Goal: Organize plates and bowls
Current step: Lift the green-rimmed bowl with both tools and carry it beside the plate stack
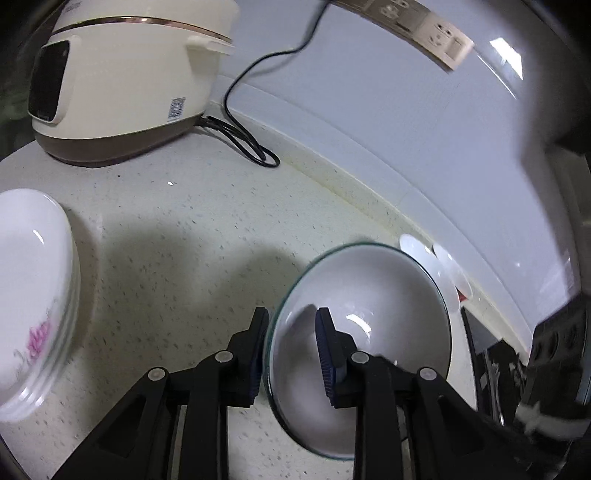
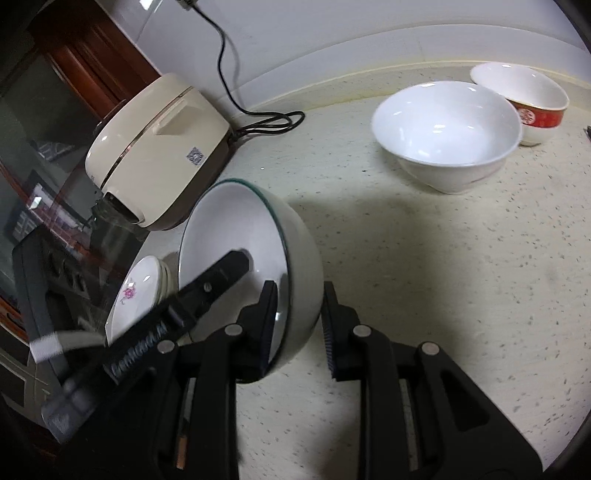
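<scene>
A white bowl with a thin green rim (image 1: 369,280) hangs tilted above the speckled counter (image 1: 166,229). My left gripper (image 1: 291,317) is shut on its rim, one finger outside and one inside. In the right wrist view the same bowl (image 2: 229,229) stands almost on edge, and my right gripper (image 2: 299,291) is shut on its near wall. A finger of the left gripper (image 2: 229,266) reaches into the bowl from the left. A stack of white plates with a pink flower (image 1: 33,277) (image 2: 136,291) lies to the left of the bowl.
A cream rice cooker (image 1: 122,85) (image 2: 159,147) stands at the back left, its black cord (image 1: 240,133) looped on the counter. A plain white bowl (image 2: 443,125) and a red-banded bowl (image 2: 532,103) sit by the back wall. A socket strip (image 1: 424,26) is mounted above.
</scene>
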### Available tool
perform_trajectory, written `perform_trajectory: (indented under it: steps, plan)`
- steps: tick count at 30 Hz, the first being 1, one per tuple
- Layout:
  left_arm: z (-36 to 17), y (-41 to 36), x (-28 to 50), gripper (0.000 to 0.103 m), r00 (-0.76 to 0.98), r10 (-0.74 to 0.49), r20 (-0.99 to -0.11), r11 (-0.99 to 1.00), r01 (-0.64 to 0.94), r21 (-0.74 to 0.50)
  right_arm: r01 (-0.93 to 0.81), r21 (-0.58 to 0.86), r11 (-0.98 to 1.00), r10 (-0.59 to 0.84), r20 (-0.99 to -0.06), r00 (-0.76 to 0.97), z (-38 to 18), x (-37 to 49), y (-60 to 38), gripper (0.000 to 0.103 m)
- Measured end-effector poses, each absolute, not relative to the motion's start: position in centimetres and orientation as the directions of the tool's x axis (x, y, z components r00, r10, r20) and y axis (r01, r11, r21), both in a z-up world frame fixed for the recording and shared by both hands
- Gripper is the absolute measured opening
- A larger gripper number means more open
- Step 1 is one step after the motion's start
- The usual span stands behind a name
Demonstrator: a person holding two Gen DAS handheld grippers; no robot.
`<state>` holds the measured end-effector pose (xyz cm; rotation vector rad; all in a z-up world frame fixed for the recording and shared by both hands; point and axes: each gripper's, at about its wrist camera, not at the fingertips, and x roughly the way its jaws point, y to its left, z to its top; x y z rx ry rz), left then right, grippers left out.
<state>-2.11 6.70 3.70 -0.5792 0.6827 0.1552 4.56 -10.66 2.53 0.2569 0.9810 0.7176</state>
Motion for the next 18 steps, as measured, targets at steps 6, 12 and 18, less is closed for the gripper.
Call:
perform_trajectory:
  steps: [6,12,18]
  plan:
    - [4.3,6.9,-2.7,0.026,0.789,0.012,-0.614,0.829,-0.351,-0.435,-0.430,0.548,0.717,0.689,-0.647,0.325,2.1,4.6,-10.1,0.027]
    - [4.8,7.7,-4.1,0.029,0.796,0.094,-0.598,0.811,-0.410,-0.418,-0.431,0.600,0.675,0.728,-0.636,0.255,1.0,4.6,-8.6,0.028]
    - [4.2,8.1,-4.0,0.033,0.774,0.095,-0.627,0.797,-0.437,-0.418,-0.436,0.582,0.687,0.712,-0.660,0.241,0.7,4.5,-7.5,0.028]
